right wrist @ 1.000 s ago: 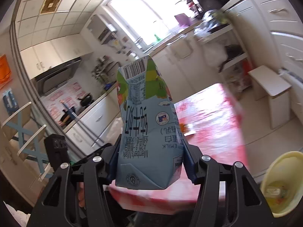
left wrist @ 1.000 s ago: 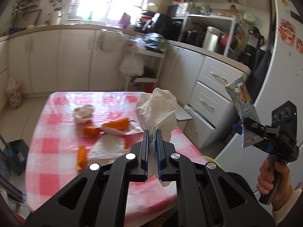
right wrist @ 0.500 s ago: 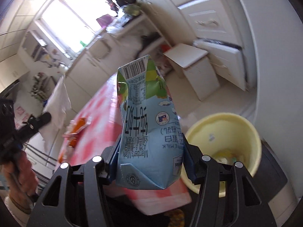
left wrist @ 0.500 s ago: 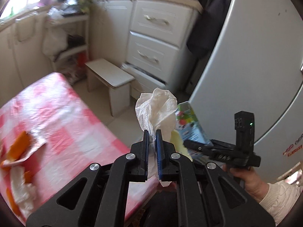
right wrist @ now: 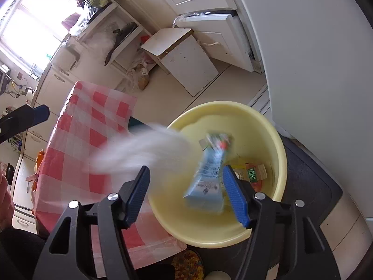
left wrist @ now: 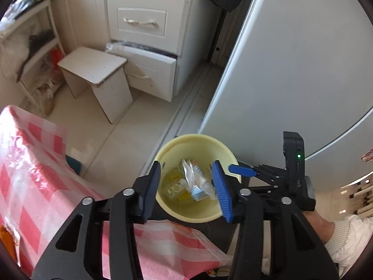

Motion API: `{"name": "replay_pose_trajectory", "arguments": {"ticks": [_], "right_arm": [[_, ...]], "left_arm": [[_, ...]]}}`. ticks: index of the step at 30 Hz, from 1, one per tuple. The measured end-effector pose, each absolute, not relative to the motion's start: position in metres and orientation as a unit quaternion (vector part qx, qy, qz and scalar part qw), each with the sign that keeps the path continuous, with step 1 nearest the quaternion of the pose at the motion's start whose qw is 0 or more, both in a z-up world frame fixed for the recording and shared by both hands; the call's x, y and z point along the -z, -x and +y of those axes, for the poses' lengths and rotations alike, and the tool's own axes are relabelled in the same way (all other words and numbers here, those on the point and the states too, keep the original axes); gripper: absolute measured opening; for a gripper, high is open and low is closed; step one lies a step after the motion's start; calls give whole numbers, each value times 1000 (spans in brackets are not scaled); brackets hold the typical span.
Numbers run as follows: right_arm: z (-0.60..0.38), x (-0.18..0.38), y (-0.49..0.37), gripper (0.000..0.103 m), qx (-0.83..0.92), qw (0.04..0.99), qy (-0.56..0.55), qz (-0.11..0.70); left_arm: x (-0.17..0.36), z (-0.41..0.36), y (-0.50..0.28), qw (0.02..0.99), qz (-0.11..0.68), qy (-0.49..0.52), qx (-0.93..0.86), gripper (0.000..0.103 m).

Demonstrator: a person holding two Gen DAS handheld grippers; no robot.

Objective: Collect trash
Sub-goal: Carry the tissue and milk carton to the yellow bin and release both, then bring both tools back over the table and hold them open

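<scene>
Pointing both claws steeply down over the yellow bin (right wrist: 275,144), we see left claw (left wrist: 186,186) and right claw (right wrist: 188,196) opening, empty. Milk carton (right wrist: 207,177) and blurred tissue (right wrist: 139,149) are dropping into it.

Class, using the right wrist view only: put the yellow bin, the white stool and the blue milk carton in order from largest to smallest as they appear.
1. Yellow bin
2. White stool, though it stands farther from the camera, so its true size is unsure
3. Blue milk carton, blurred
</scene>
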State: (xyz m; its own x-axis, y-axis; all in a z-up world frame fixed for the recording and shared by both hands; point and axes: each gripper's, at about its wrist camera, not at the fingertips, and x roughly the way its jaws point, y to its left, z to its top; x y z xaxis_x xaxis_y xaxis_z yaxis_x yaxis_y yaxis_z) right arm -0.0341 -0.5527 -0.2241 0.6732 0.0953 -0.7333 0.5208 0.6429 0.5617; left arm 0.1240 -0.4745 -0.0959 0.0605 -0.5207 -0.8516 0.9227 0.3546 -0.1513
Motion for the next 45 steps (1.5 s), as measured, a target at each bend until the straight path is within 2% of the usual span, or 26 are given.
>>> {"name": "replay_pose_trajectory", "arguments": {"ticks": [2,8,15,22,29,45], "right_arm": [[-552,218,40,64,129,825,-405,374],[-537,153,35,68,100,862,-385,315],[-467,48,10,78,-4,913,-332,235],[-371,1,-15,85,-104,929,-281,215],[-295,12,-34,85,-160,935,-198,245],[-276,9,-31,88,-140,947,-166,235]], "left_arm": [[83,-460,-122,712,432,-209,513,54],[40,-372,-119,802,378,-122,445,78],[12,-246,-113,875,353,-24,331,88],[-8,-141,-105,911,331,27,245,92],[-6,-73,-94,927,326,40,183,93],[-1,-37,-82,932,324,52,152,93]]}}
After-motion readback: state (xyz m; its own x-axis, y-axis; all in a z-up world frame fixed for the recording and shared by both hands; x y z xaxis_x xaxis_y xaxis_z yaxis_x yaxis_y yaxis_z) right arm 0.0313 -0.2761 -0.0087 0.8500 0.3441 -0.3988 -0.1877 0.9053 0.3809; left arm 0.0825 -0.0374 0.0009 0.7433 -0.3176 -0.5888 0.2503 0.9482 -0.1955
